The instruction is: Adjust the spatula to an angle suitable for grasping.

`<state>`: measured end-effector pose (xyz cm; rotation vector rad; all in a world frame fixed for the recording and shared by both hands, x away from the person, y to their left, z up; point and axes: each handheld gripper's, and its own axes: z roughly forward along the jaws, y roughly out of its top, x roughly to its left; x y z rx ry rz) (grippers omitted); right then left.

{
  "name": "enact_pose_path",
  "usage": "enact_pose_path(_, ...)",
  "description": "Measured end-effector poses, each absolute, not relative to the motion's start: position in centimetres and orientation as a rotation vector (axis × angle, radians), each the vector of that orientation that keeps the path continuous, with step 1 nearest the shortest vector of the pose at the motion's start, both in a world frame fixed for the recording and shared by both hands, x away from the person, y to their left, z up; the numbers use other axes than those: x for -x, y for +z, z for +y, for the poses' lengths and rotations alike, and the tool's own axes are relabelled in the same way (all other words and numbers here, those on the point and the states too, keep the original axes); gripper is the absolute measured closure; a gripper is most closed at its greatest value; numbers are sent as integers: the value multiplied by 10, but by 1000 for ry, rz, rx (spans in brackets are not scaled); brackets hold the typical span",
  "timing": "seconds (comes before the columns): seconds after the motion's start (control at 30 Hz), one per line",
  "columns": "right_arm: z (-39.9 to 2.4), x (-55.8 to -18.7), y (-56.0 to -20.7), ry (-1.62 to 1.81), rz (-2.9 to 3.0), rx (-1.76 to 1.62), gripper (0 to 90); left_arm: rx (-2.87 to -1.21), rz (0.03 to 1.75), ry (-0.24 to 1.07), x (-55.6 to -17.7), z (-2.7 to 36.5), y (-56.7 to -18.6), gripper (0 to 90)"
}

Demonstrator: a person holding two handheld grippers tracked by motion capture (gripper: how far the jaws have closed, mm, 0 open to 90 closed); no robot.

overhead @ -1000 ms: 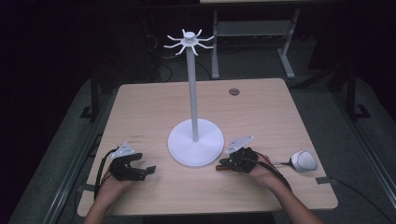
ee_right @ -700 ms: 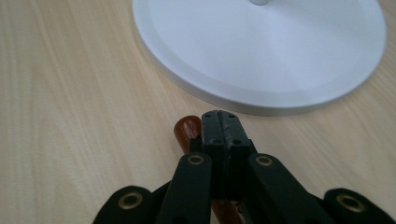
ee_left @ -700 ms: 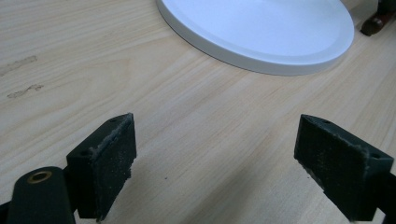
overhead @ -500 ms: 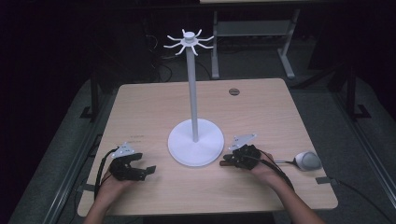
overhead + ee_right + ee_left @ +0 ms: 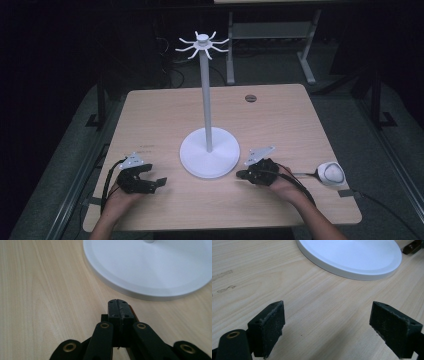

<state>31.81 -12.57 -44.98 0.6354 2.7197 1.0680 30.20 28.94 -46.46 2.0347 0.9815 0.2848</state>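
The white stand (image 5: 209,150), a round base with a tall pole and a crown of hooks (image 5: 202,45) at its top, rises near the middle of the wooden table (image 5: 280,115), and every hook hangs bare. Just to the stand's left the left gripper (image 5: 159,182) rests on the tabletop with its jaws spread wide and nothing between them; in the left gripper view the base's rim lies ahead of the pads (image 5: 270,327), apart from them. Just to the stand's right the right gripper (image 5: 241,174) lies with its jaws pressed together on nothing, its tip close to the base's edge but not touching it. Farther right of the stand, near the table's edge, sits a small white round object (image 5: 331,173) with a thin stem or cord; what it is cannot be told. Judging by the bare hooks and empty grippers, the work has not begun: nothing is picked up or hung. There are no containers on the table.
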Motion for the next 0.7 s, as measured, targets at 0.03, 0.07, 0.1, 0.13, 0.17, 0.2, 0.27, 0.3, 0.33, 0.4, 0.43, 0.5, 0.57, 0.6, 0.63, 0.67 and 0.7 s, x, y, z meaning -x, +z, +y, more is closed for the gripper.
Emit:
enact_pose_path(0.03,-124,-319,-452,1048,2727,-611,900,-2037,979,286,-302,289,-464,125)
enact_pose_path(0.07,-122,-318,-454,1038,2737,-621,900,-2036,977,288,-302,289,-464,125)
enact_pose_path(0.1,-121,-320,-456,1015,2739,-599,900,-2035,978,286,-302,289,-464,125)
enact_pose_path(0.13,-121,-320,-457,1002,2737,-605,900,-2036,976,287,-302,290,-464,125)
enact_pose_path(0.17,-121,-320,-457,1002,2737,-605,900,-2036,976,287,-302,290,-464,125)
enact_pose_path(0.2,-122,-322,-457,996,2731,-617,900,-2038,979,285,-302,290,-464,125)
enact_pose_path(0.27,-122,-323,-457,993,2724,-627,900,-2038,979,285,-302,290,-464,125)
enact_pose_path(0.3,-124,-325,-457,996,2711,-642,900,-2036,980,285,-302,290,-464,125)
enact_pose_path(0.33,-126,-327,-457,992,2706,-648,900,-2037,980,285,-302,290,-464,125)
enact_pose_path(0.4,-128,-329,-457,982,2698,-674,900,-2036,981,286,-302,290,-464,125)
enact_pose_path(0.43,-129,-331,-457,975,2693,-677,900,-2035,983,285,-302,289,-464,125)
enact_pose_path(0.5,-130,-333,-458,972,2683,-698,900,-2037,982,285,-302,290,-464,125)
enact_pose_path(0.57,-133,-337,-459,965,2670,-725,900,-2035,984,285,-302,290,-464,125)
enact_pose_path(0.6,-134,-338,-459,965,2671,-732,900,-2036,983,284,-302,290,-464,125)
enact_pose_path(0.63,-134,-338,-459,965,2671,-732,900,-2036,983,284,-302,290,-464,125)
enact_pose_path(0.67,-135,-340,-459,945,2657,-743,900,-2036,983,284,-302,290,-464,125)
enact_pose_path(0.7,-135,-340,-459,945,2657,-743,900,-2037,982,284,-302,290,-464,125)
